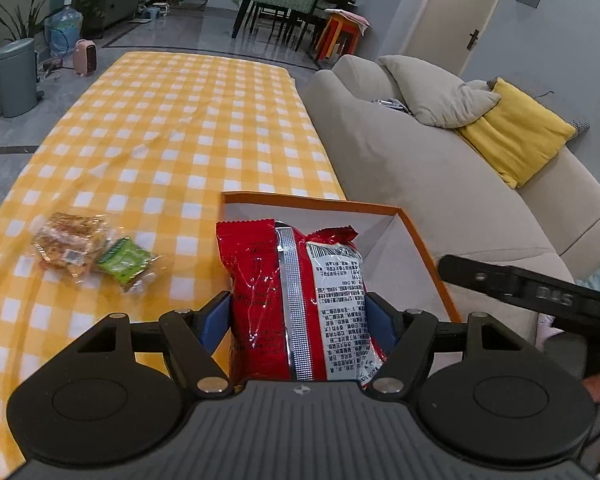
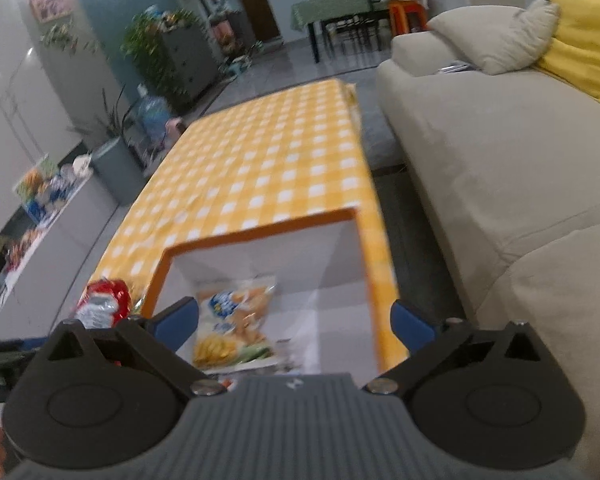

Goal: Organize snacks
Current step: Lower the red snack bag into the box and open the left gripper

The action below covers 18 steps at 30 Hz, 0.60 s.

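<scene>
**Left claw holds red bag at box, right claw wide over box**

Left claw [image 1: 298, 312]: both blue pads press the sides of the red snack bag [image 1: 296, 300]. Bag is upright, back side to the camera, silver seam running down its middle, white print panel to the right of the seam. It sits in front of the near-left part of the orange-rimmed box [image 1: 424, 248]; cannot tell whether its bottom is inside the box or above the rim.

Right claw [image 2: 296, 320]: jaws spread wide, nothing between the pads. It hangs above the box [image 2: 260, 232], pointing down into it. 1 snack bag with yellow and blue print [image 2: 236, 320] lies flat on the white box floor, below and between the open pads, not touching them. This view is motion-blurred, so print detail is unreadable.

In the right wrist view the red bag [image 2: 104, 304] shows just outside the left wall of the box.

Worktop [image 1: 188, 128] has a yellow-and-white check cloth. The box is at its near right corner, next to the grey sofa [image 1: 420, 160]. 2 more snacks lie on the cloth left of the box, touching each other: a clear pack of brown pieces [image 1: 70, 242] and a small green pack [image 1: 126, 260]. Both are well clear of the claws.

The right claw body [image 1: 532, 292] shows as a black bar at the right edge of the left wrist view.
</scene>
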Tool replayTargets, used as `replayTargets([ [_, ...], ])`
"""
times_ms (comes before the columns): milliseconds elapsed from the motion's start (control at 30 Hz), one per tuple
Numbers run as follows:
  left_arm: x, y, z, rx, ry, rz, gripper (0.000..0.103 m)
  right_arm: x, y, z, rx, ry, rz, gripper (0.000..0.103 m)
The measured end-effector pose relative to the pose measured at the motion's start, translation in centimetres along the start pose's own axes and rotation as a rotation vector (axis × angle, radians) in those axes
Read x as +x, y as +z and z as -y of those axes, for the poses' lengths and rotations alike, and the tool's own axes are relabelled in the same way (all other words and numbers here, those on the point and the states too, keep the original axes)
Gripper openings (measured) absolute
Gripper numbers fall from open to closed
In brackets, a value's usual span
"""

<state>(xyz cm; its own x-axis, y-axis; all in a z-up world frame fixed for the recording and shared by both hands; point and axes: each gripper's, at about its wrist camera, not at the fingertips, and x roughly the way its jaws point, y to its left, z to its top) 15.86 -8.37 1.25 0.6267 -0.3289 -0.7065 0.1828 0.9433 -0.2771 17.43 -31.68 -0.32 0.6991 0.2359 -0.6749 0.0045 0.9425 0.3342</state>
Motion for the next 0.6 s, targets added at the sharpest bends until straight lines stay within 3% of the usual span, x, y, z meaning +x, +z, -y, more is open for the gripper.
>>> replayTargets([
  [167, 3.5, 0.5, 2.0, 0.003, -0.007, -0.035, 0.081, -0.9, -0.5, 3.7, 0.048, 0.038, 0.05, 0.099],
  [600, 13.7, 1.0, 5.3, -0.048, -0.051, -0.158, 0.081, 1.3, -1.5, 9.9, 0.185, -0.032, -0.013, 0.099],
])
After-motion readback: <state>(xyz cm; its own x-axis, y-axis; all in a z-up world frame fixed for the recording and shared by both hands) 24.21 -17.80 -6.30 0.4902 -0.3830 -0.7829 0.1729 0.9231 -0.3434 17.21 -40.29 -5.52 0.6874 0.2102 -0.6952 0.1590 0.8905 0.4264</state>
